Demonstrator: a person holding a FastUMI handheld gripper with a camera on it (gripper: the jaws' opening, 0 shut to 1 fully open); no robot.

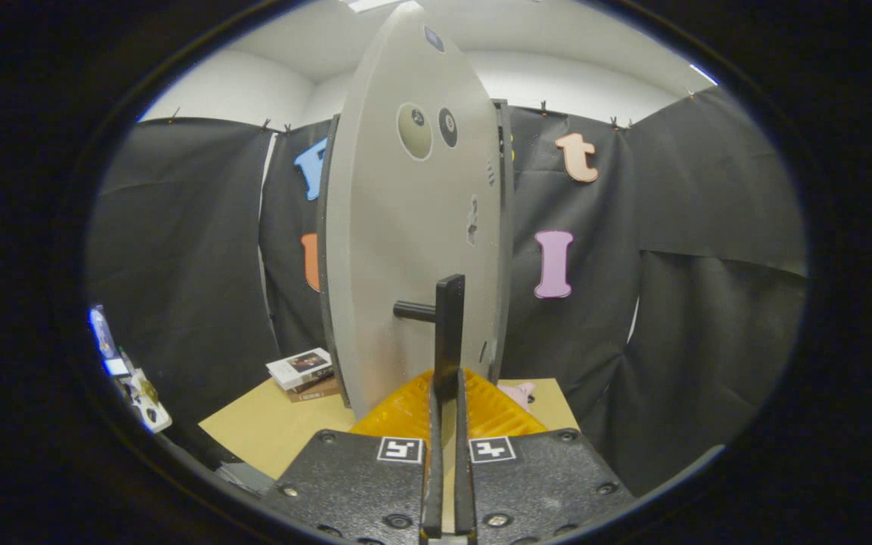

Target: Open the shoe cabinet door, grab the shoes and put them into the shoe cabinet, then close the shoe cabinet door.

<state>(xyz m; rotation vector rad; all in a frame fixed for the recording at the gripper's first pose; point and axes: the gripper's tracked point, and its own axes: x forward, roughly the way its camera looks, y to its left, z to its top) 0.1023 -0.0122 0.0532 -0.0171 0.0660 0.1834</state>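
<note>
While the door's black handle (449,333) stands upright between its two orange ribbed fingers (398,412), the hand-held gripper (447,409) is nearly closed, its pads drawn in against the bar's flat sides; I judge it has the handle pinched, though the contact itself is hard to make out. Holding the bar low down, near its free end, probably gives the person the leverage to swing the shoe cabinet door (406,227), which here is turned almost edge-on, so it seems well swung out from the cabinet.

That door is a smooth, matt grey panel with a darker rim; it bears two round hinge cups (428,130) near the top and a few small fittings along its far edge. A short round black peg (413,309) joins the square-section handle to the panel. The cabinet stands on a tan, cardboard-like tabletop (269,428). Close to the tabletop's far left corner, just left of the door's foot, lies a small stack of flat boxes or books (301,372). Near the far right edge, beyond the fingers, a little of something soft and pink (519,393) peeks out, possibly a shoe; I cannot tell.
</note>
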